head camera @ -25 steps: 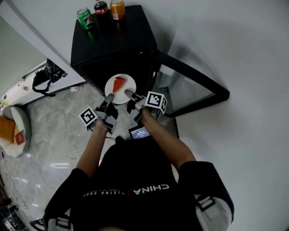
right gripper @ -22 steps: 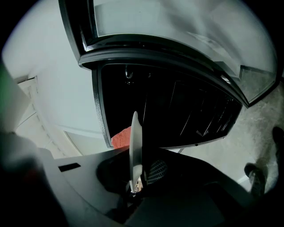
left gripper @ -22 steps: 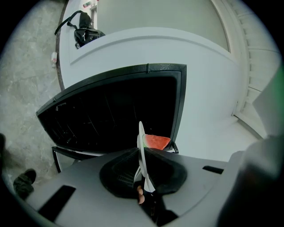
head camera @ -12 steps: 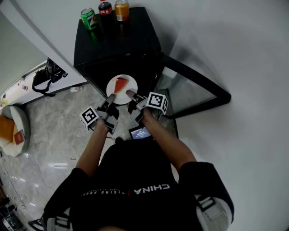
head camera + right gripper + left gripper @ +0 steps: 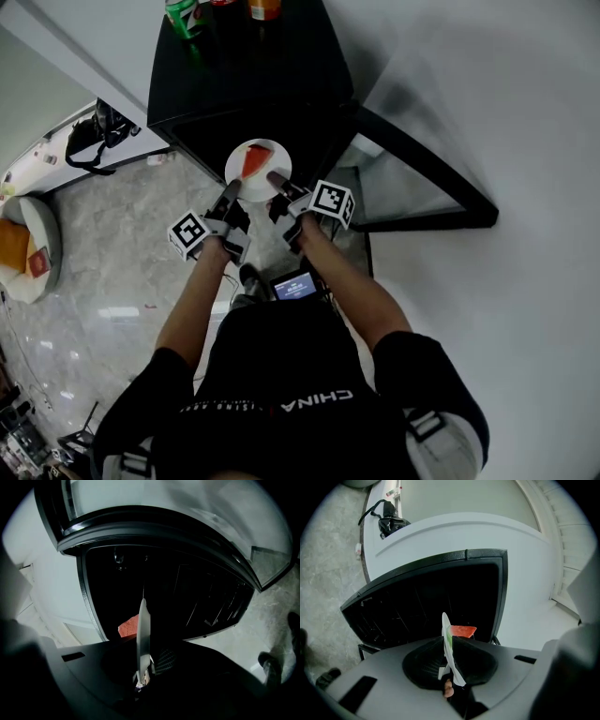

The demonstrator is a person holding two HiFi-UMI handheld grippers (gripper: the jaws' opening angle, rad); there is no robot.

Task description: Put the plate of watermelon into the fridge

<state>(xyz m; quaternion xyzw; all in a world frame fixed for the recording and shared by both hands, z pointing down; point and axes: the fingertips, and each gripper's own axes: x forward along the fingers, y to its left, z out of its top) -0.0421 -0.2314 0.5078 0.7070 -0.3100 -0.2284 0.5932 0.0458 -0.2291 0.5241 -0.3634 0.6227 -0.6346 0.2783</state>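
A white plate carrying a red watermelon slice hangs in front of the open black fridge. My left gripper is shut on the plate's near-left rim, and my right gripper is shut on its near-right rim. In the left gripper view the plate shows edge-on between the jaws, with the watermelon slice beyond it. The right gripper view shows the plate's rim pinched the same way, the red slice to its left, and the dark fridge interior ahead.
The fridge's glass door stands swung open to the right. Three drink cans stand on the fridge top. A black bag lies on the marble floor at the left, near a white cabinet. A small screen hangs at the person's waist.
Both grippers have carried the plate forward and up in the view, closer to the fridge opening. The person has stepped nearer; the cans have slid toward the top edge.
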